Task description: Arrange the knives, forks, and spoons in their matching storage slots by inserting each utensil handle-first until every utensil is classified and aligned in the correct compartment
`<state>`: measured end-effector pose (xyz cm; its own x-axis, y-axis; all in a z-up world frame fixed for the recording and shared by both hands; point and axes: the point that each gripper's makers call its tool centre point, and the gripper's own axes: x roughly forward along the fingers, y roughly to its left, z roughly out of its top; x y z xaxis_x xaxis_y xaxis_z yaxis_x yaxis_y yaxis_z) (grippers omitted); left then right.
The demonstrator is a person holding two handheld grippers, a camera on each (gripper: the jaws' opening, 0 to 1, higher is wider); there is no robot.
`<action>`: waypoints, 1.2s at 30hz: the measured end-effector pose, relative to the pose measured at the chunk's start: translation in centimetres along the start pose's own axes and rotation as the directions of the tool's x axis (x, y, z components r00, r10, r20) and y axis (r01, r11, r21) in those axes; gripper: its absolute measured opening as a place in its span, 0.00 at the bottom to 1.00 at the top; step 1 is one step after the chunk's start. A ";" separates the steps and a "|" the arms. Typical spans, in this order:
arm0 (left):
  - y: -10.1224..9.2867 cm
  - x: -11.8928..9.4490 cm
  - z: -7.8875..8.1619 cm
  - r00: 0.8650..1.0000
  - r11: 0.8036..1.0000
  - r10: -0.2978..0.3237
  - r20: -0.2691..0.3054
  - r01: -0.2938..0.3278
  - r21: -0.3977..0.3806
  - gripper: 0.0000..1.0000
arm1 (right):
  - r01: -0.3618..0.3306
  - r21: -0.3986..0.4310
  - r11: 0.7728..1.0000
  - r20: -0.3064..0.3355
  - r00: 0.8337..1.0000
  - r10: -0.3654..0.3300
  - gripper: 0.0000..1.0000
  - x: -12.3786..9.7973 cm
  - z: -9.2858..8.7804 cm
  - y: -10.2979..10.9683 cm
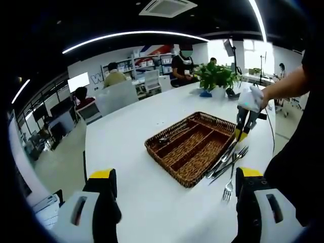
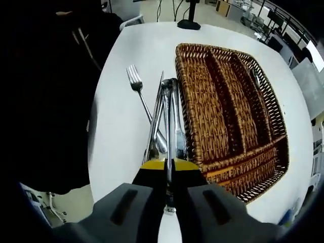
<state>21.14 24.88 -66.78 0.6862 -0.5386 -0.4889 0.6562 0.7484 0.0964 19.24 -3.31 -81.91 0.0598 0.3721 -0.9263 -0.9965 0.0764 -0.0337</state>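
Observation:
A brown wicker tray (image 1: 178,161) with long slots lies on the white table (image 1: 126,152). One spoon (image 1: 169,135) rests in its far slot. Beside the tray's right side lies a bundle of cutlery (image 1: 225,161), with a fork (image 1: 229,188) at the near end. My right gripper (image 1: 241,133), held by a hand, grips the bundle's far end. In the right gripper view the right gripper (image 2: 169,164) is shut on a thin steel utensil (image 2: 167,116), a knife by its look, among the cutlery next to the tray (image 2: 255,162). My left gripper (image 1: 175,173) hangs open in front of the tray.
A potted plant (image 1: 217,76) stands at the table's far end. Several people sit at desks behind it. The person's dark clothing (image 2: 50,101) borders the table's edge beside a lone fork (image 2: 137,83).

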 end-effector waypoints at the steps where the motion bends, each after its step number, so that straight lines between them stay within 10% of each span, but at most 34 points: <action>1: 0.0 0.0 0.0 1.000 1.000 -0.001 0.000 0.001 0.000 0.99 | -0.001 0.000 1.000 -0.001 1.000 0.001 0.00 -0.1 0.0 0.0; 36: -0.1 0.4 0.3 0.998 0.999 -0.053 0.023 0.053 -0.007 0.99 | 0.186 -0.092 0.978 0.037 0.982 -0.183 0.00 -14.6 10.1 -3.2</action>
<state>21.43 24.46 -66.78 0.6574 -0.5865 -0.4731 0.6896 0.7213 0.0641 22.15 0.36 -64.50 0.2433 0.3860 -0.8899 -0.9691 0.0587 -0.2395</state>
